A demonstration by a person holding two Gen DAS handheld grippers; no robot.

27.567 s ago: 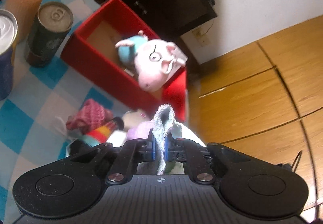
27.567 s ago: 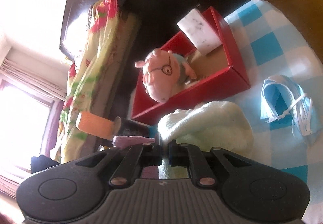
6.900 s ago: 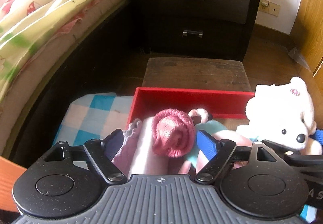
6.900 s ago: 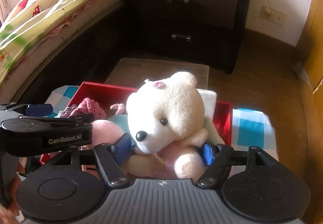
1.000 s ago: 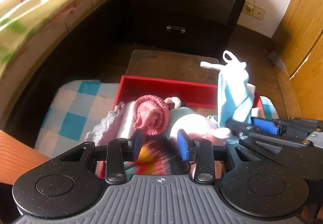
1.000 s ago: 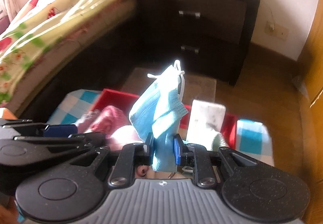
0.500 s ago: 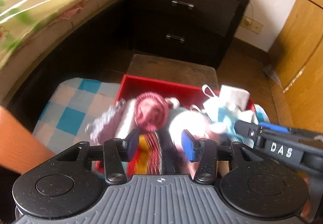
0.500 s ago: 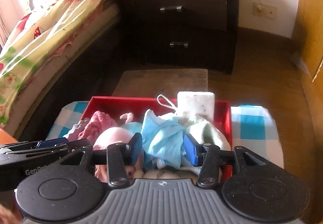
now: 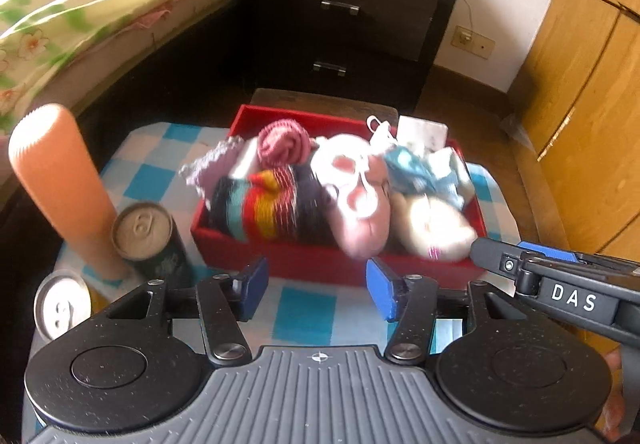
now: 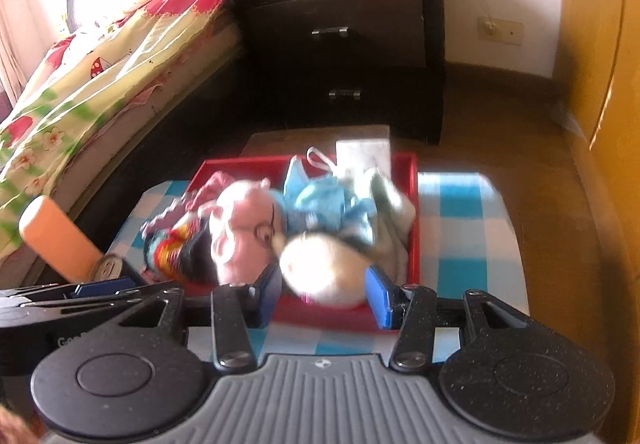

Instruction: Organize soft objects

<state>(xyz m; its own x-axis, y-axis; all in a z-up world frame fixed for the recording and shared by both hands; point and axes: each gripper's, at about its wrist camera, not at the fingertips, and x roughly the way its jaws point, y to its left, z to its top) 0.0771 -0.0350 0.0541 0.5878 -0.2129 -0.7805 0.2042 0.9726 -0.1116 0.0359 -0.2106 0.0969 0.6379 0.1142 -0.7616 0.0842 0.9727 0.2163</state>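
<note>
Overfilled red box [image 9: 280,258] near the counter's far edge: left gripper [image 9: 314,286] opening, empty; right gripper [image 10: 322,294] apart, seemingly empty; heaped toys [image 9: 360,192] could spill.

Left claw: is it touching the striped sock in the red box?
Apart. The left wrist view shows the left claw opening, empty, over checkered cloth, outside the red box holding the striped sock.

Blue-checked table [image 9: 304,308] with red box [image 9: 320,264], two cans [image 9: 148,240], orange cylinder [image 9: 60,184].
</note>
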